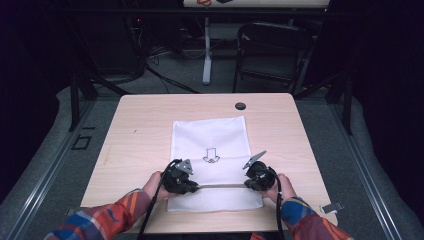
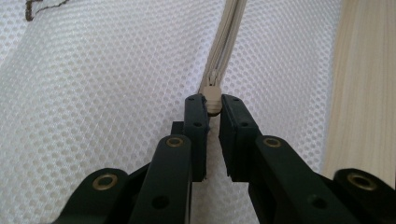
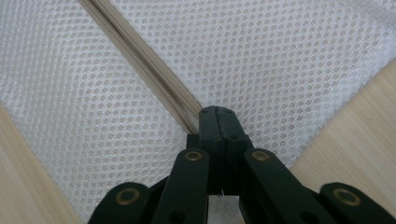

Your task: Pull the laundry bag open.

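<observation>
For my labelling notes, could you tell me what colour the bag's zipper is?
Beige; the zipper shows best in the left gripper view.

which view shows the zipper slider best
The left gripper view: the beige zipper slider sits close up, pinched between the left gripper jaw tips on the mesh bag. The right gripper view shows the zipper track, no slider. In the high view it is too small to tell.

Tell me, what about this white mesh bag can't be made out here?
- High view: the small print on the mesh bag is too tiny to read.
- Left gripper view: the zipper pull is partly hidden between the left gripper tips.
- Right gripper view: the zipper end vanishes behind the shut right gripper.
</observation>
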